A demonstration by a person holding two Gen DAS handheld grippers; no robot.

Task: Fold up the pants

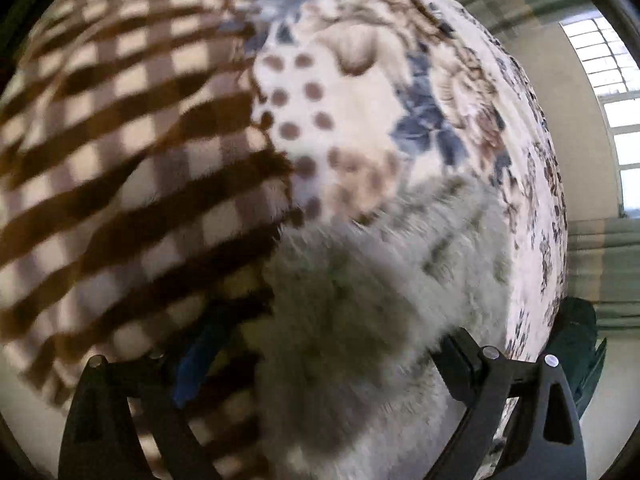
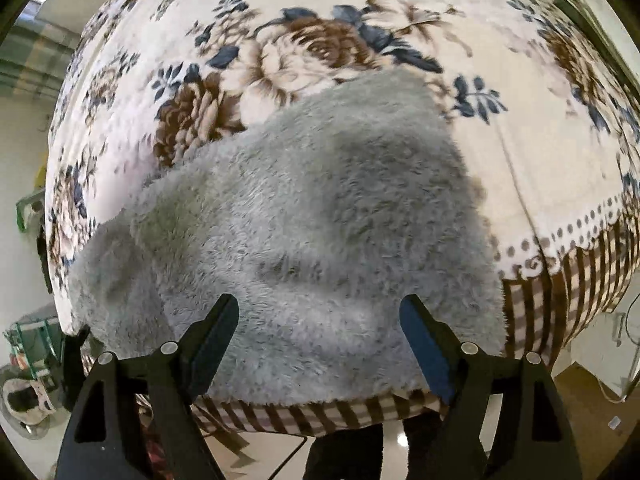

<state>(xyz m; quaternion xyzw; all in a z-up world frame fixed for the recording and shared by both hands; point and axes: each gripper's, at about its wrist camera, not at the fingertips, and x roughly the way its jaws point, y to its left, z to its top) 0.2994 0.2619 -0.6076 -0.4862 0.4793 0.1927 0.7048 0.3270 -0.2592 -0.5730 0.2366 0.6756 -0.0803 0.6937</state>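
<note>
The grey fluffy pants (image 2: 312, 216) lie bunched on a floral blanket (image 2: 304, 40) near its checked front border. My right gripper (image 2: 320, 320) is open just above the near edge of the pants, one finger on each side, holding nothing. In the left wrist view, which is blurred by motion, the same grey pants (image 1: 360, 300) fill the lower middle between the fingers of my left gripper (image 1: 320, 352). Its jaws stand wide apart and the fabric lies between them, not pinched.
The blanket covers a raised surface; its brown checked border (image 1: 120, 160) hangs over the edge (image 2: 560, 312). Shiny floor (image 2: 352, 452) shows below. Clutter stands at the left (image 2: 32, 360). A window (image 1: 616, 100) and a dark green object (image 1: 580, 344) are at the right.
</note>
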